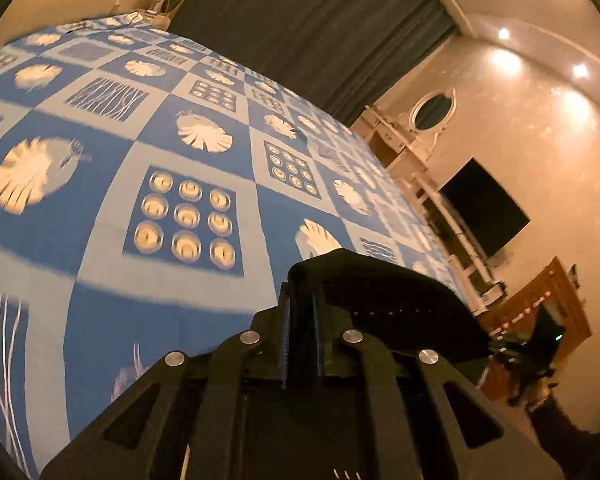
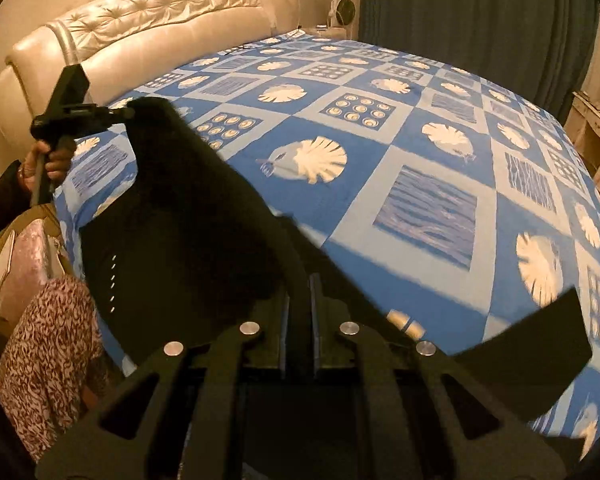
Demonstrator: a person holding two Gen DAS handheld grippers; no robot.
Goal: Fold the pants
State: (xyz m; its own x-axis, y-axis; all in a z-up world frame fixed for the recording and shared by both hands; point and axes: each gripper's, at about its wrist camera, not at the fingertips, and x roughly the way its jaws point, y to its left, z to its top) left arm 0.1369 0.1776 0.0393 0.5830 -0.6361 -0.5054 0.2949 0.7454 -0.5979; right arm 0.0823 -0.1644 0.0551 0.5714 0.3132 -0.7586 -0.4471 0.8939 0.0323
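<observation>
Black pants (image 2: 188,216) hang stretched between my two grippers above a bed with a blue patterned sheet (image 2: 420,152). In the right wrist view my right gripper (image 2: 300,280) is shut on one edge of the pants, and a black flap (image 2: 540,360) trails to the right. The left gripper (image 2: 130,114) shows at the far left, held by a hand (image 2: 48,164) and pinching the other corner. In the left wrist view my left gripper (image 1: 304,300) is shut on a bunched black fold of the pants (image 1: 400,304), which hides the fingertips.
A cream tufted headboard (image 2: 152,20) stands at the bed's far end, with dark curtains (image 2: 480,20) behind. The person's patterned garment (image 2: 48,352) is at lower left. A white dresser with an oval mirror (image 1: 434,110), a dark screen (image 1: 484,208) and a wooden door (image 1: 548,308) line the wall.
</observation>
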